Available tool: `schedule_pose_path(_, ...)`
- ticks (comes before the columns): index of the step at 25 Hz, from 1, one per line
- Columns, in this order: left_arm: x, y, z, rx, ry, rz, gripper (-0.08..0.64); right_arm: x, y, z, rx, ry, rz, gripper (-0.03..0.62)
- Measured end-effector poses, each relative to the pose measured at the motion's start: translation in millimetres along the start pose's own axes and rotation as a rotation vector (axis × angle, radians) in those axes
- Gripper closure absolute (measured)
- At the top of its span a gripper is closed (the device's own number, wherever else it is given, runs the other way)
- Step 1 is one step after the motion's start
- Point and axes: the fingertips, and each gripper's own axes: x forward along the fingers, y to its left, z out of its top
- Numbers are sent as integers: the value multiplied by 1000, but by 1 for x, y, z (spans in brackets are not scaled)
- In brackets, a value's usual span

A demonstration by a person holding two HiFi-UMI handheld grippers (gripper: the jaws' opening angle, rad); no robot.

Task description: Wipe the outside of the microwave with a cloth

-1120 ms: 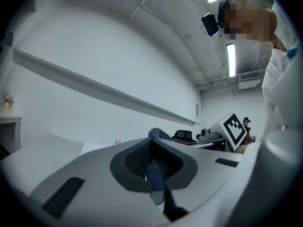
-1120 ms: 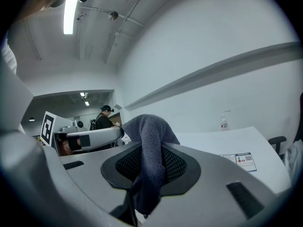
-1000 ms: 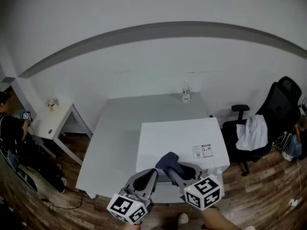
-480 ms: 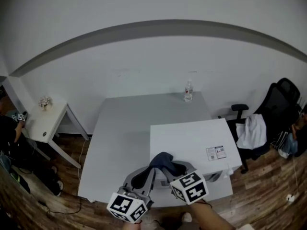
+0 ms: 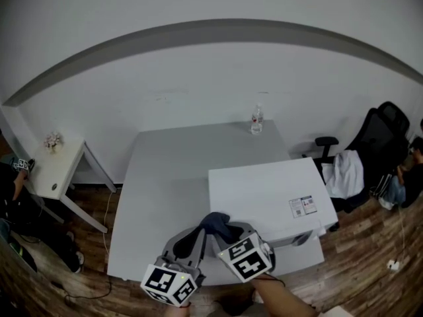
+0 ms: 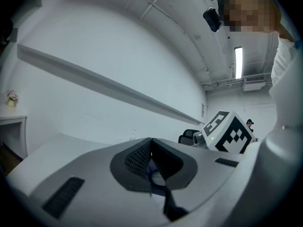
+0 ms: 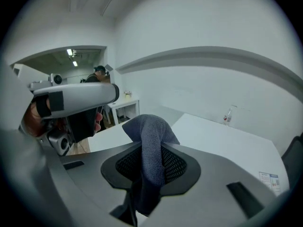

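Right tongs point(image 7: 152, 146) pinch a soft dark-blue woven cloth point(image 7: 150, 167) low centre in the head view, beside the white boxy microwave point(image 5: 264, 193) on the grey table point(image 5: 165, 170). Left tongs point(image 6: 150, 142) are pressed together, empty. Light and limp, the cloth likely needs a bunched grip.

The microwave point(image 5: 264, 193) fills the right front of the table point(image 5: 165, 170), so I can pass only over its flat top or along the open left half of the table beside it. At the back a bottle point(image 5: 256, 120) stands near the wall point(image 5: 198, 78), which closes that side. A chair point(image 5: 380, 134) with a white garment point(image 5: 344, 174) crowds the microwave's right, and a small side table point(image 5: 58, 172) stands well apart on the left.
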Motion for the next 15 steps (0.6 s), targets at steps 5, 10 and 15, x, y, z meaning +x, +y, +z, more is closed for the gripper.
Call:
schedule_pose_path(5,3,0,-2,-3,2,-11,557,9,-2,-11,-130,90,-41,488)
schedule_pose_path(10,13,-9,-4,-7,22,-37,557,9,-7,-12,-123,98,-29,489)
schedule_pose_path(15,22,-20,-5,-13,35,-64,557,1,-21,-16,-93,107,-17,489)
